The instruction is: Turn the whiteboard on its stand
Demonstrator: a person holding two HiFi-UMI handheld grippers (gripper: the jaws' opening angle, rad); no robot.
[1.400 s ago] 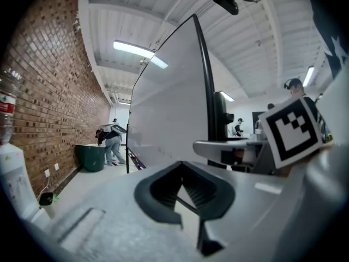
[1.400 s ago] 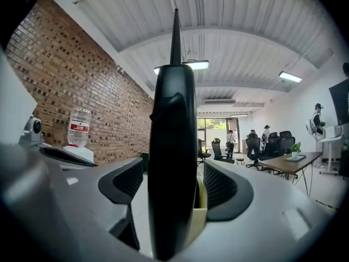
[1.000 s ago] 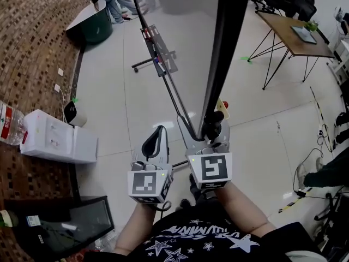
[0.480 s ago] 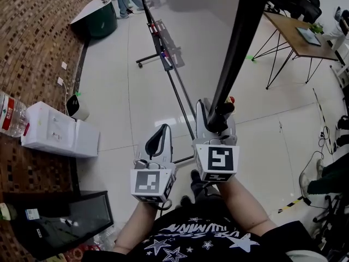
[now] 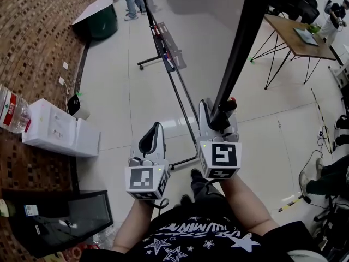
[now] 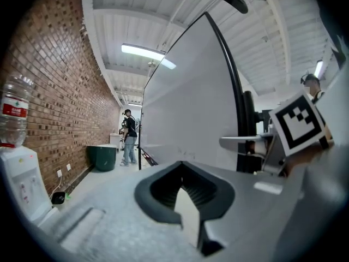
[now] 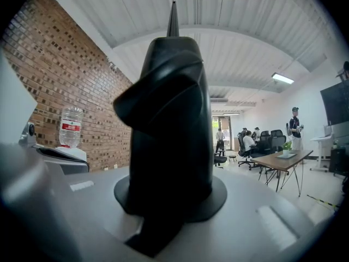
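Pale floor [image 5: 109, 91] runs between a brick wall [image 5: 38, 37] and a desk [image 5: 294, 37]. The whiteboard [image 5: 207, 42] stands on its wheeled stand [image 5: 148, 62] just ahead of the person. The fingers of the right gripper [image 5: 218, 111] have just closed onto the board's black frame [image 5: 240, 42]. Those of the left gripper [image 5: 152, 138], just beside it, are together on nothing. One narrow hold could slip as the board swings, or the stand could roll instead of the board turning. The board's top and pivot are cut off. The frame fills the right gripper view and hides the contact itself.
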